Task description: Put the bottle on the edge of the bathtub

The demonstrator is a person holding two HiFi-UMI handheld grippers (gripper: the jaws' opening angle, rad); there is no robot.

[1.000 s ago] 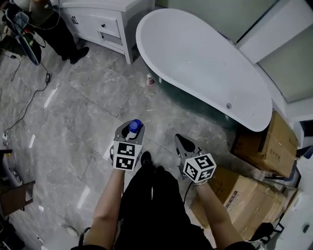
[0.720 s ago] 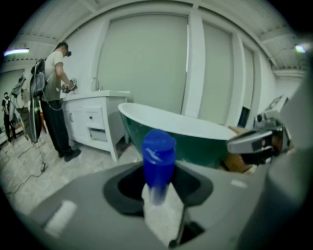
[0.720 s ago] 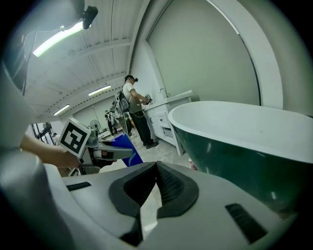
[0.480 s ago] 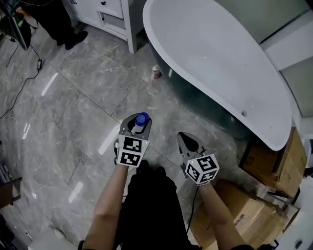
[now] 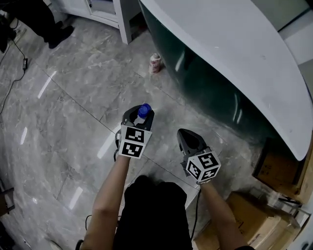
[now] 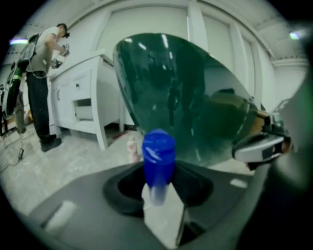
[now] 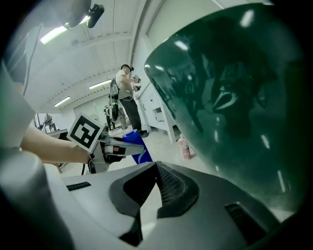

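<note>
A bottle (image 5: 143, 111) with a blue cap stands upright between the jaws of my left gripper (image 5: 139, 114), which is shut on it. In the left gripper view the blue cap (image 6: 158, 156) rises in front of the jaws, with the tub's dark green outer wall (image 6: 186, 97) behind it. The bathtub (image 5: 254, 63) has a white rim and fills the upper right of the head view. My right gripper (image 5: 188, 138) hovers beside the left one, shut and empty. In the right gripper view its ribbed pads (image 7: 168, 188) meet, and the held bottle (image 7: 134, 145) shows to the left.
A small pink-and-white bottle (image 5: 155, 63) stands on the grey tiled floor beside the tub's base. A white cabinet (image 5: 105, 9) is at the top left, with a person (image 6: 41, 83) standing by it. Cardboard boxes (image 5: 276, 168) lie at the right.
Both grippers and my view have moved closer to the bathtub, which now looms larger. The left gripper still holds the bottle; the right stays shut.
</note>
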